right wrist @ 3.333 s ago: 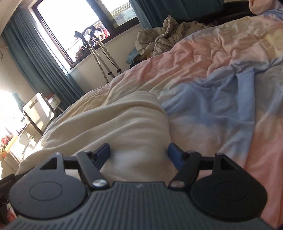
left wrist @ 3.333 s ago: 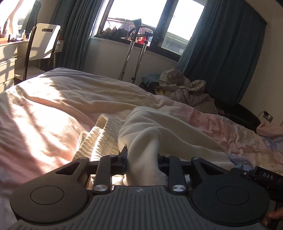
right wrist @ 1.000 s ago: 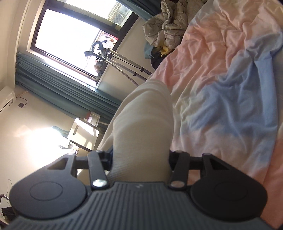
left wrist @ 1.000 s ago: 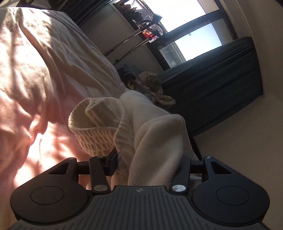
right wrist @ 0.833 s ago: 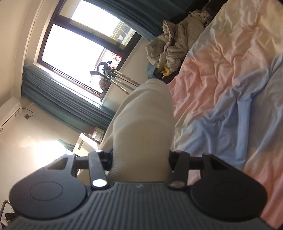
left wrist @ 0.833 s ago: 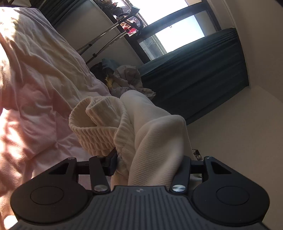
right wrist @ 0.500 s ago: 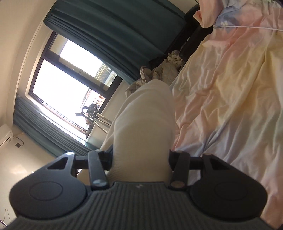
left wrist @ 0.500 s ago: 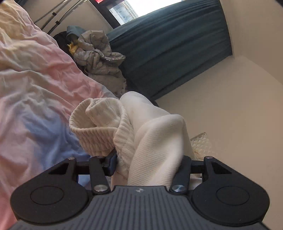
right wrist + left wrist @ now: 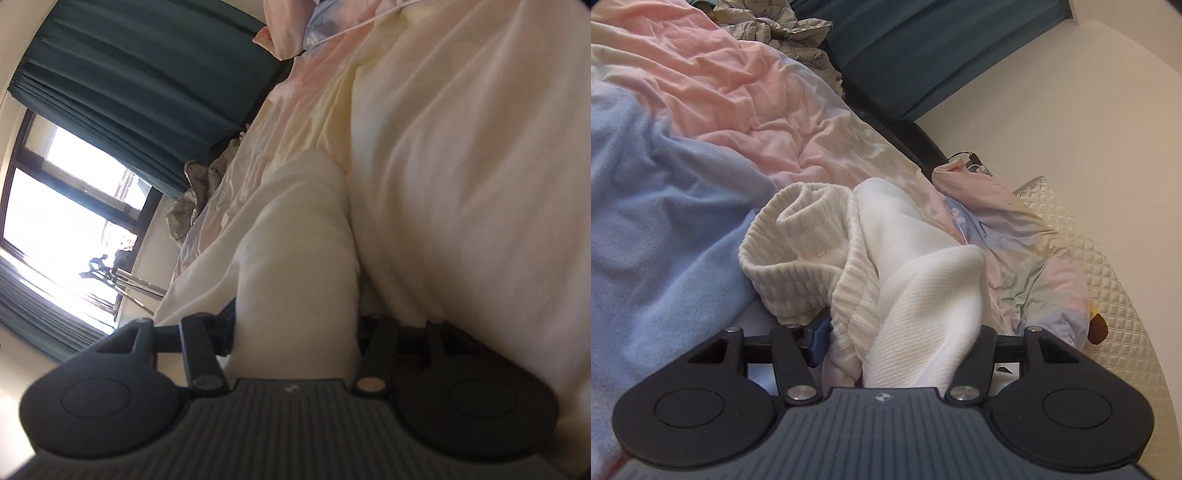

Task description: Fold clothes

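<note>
A cream knitted garment [image 9: 916, 280] with a ribbed cuff [image 9: 798, 240] is bunched between the fingers of my left gripper [image 9: 901, 332], which is shut on it above the pastel duvet [image 9: 683, 155]. In the right wrist view, my right gripper [image 9: 295, 328] is shut on another thick fold of the same cream garment [image 9: 299, 266], held close over the bed. The fabric hides the fingertips of both grippers.
The bed is covered by a rumpled pink, blue and yellow duvet [image 9: 461, 147]. A quilted headboard [image 9: 1108, 266] and pillow [image 9: 1015, 236] lie to the right. A heap of grey laundry [image 9: 783, 33], teal curtains [image 9: 147, 74], a bright window [image 9: 62, 199] and crutches [image 9: 122, 277] stand beyond the bed.
Both grippers have swung with the garment from facing the window toward the head of the bed and dropped lower over the duvet. Both have kept their hold.
</note>
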Motion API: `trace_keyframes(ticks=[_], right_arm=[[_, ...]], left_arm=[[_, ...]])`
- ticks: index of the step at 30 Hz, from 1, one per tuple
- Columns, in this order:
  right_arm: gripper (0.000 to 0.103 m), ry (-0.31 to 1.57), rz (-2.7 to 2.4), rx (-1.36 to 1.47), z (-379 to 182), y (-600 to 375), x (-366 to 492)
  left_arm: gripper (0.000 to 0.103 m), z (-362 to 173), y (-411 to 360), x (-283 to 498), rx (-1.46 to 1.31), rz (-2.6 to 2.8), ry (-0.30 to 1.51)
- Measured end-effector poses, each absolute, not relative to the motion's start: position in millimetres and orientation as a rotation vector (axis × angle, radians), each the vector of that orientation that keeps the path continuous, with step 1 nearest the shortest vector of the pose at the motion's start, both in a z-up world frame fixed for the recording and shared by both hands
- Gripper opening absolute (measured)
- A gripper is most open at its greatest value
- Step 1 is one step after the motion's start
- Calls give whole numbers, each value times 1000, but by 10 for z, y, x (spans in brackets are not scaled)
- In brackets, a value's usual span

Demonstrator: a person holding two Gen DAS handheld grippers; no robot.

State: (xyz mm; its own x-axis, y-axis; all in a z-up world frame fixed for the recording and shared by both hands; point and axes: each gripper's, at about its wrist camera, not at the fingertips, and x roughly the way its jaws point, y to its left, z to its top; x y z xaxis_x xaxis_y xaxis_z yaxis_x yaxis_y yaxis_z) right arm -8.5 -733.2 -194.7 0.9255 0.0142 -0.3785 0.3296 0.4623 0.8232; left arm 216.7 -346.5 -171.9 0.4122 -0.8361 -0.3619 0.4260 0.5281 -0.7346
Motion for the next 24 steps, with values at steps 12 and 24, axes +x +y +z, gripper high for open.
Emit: trace_keyframes(ticks=[12, 24], right_arm=[[66, 407, -291, 992, -1651, -7080, -150], [90, 346, -440, 650, -795, -6539, -543]], left_arm=[[97, -1346, -3333, 1889, -359, -766, 791], [103, -262, -2585, 1374, -124, -648, 572]])
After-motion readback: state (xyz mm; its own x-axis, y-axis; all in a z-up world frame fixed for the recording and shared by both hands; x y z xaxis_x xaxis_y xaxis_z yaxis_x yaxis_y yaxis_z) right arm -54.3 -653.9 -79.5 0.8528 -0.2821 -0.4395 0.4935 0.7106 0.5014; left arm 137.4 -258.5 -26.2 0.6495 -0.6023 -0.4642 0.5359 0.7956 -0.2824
